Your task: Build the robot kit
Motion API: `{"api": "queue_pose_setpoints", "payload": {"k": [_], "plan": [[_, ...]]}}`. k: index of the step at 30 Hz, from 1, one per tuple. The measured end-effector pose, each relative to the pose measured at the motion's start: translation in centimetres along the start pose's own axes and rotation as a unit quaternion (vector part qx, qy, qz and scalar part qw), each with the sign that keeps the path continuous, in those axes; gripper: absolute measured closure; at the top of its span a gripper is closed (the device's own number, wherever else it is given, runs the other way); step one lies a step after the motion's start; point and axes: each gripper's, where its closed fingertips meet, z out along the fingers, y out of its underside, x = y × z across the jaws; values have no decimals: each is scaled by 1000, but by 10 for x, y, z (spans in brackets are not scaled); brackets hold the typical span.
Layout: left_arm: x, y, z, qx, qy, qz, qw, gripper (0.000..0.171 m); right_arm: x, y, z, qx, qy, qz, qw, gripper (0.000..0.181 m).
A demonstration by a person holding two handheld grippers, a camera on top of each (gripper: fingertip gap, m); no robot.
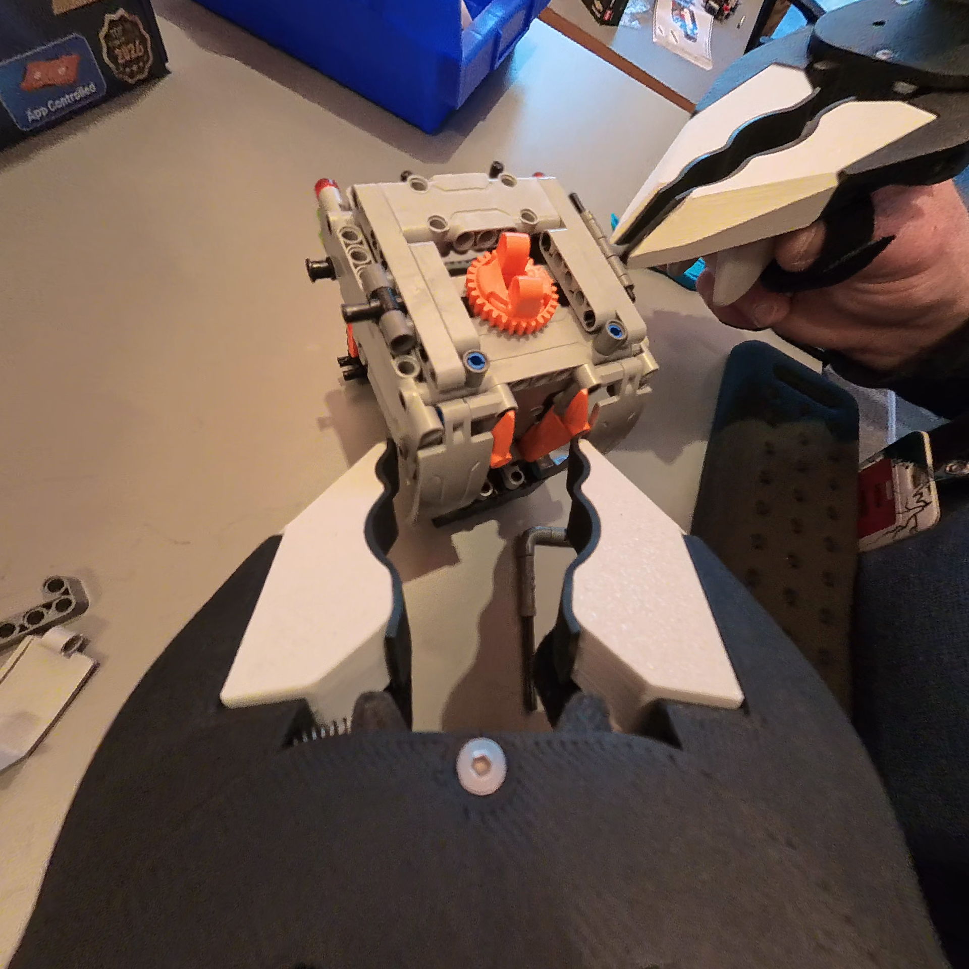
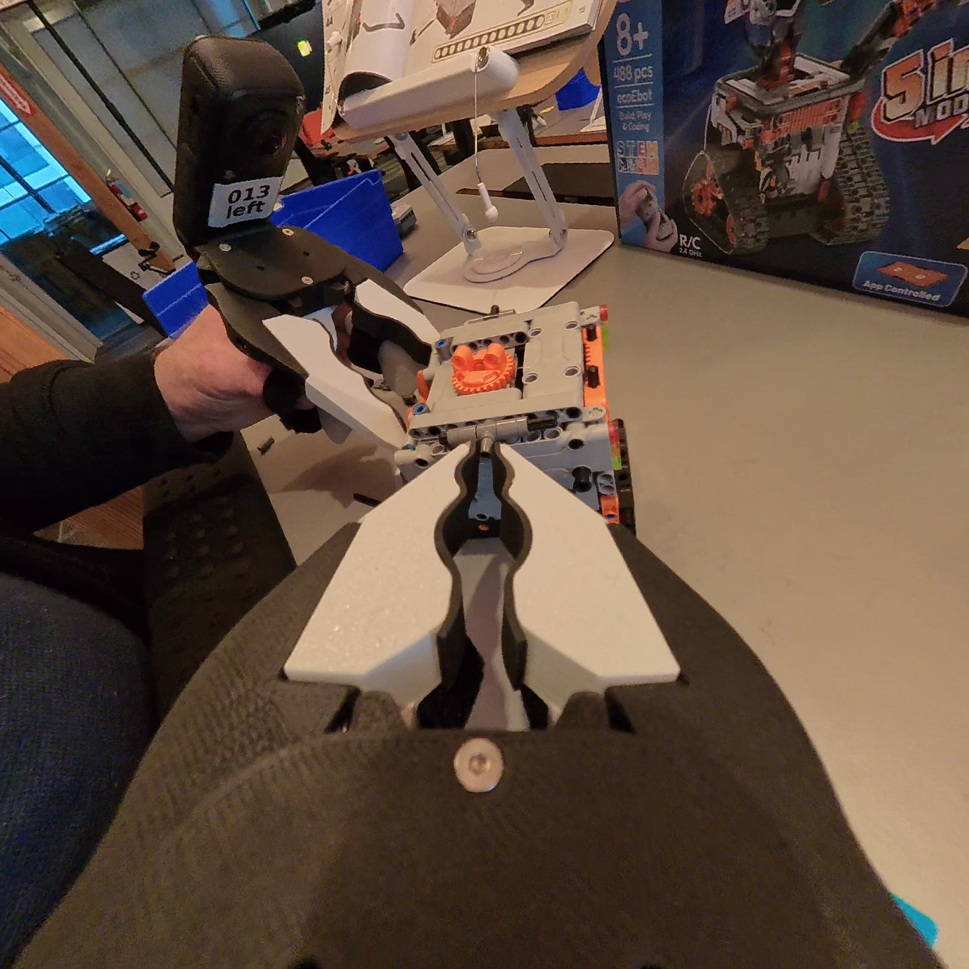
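A grey building-block cube model point(image 1: 435, 314) with an orange gear point(image 1: 511, 293) on top stands on the table. My left gripper point(image 1: 482, 451) has its jaws wide around the model's near lower corner, with both fingertips against it. In the right wrist view the left gripper point(image 2: 417, 388) holds the model point(image 2: 550, 367) from its left side. My right gripper point(image 2: 485, 445) is nearly closed on a small dark grey pin point(image 2: 486, 444) that sticks out of the model's near face. It shows at the model's right side in the left wrist view point(image 1: 621, 249).
An L-shaped dark rod point(image 1: 529, 577) lies on the table under my left fingers. A loose grey beam point(image 1: 42, 608) and a white panel point(image 1: 36, 681) lie at the left. A blue bin point(image 1: 419, 52), a toy box point(image 2: 786, 131) and a booklet stand point(image 2: 503, 262) stand behind. There is about 8 centimetres between the tips of the two grippers.
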Motion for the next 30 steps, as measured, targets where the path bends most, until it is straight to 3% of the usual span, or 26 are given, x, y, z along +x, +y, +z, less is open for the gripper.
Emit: {"api": "queue_pose_setpoints", "payload": {"k": [10,18,20,24,30], "plan": [[-4,2,-3,8,8,-14,1000,113,0,-1,6,12,13,-30,999,180],[-6,2,-4,7,12,-19,1000,113,-1,-1,6,20,4,-3,1000,179],[-7,2,-5,6,6,-17,1000,112,-2,-4,2,28,0,8,1000,168],[-10,-3,-12,17,0,-18,1000,110,-3,-4,-3,21,15,-13,1000,170],[-9,-11,-17,19,-12,-4,1000,110,1,-9,0,15,26,-35,999,158]]}}
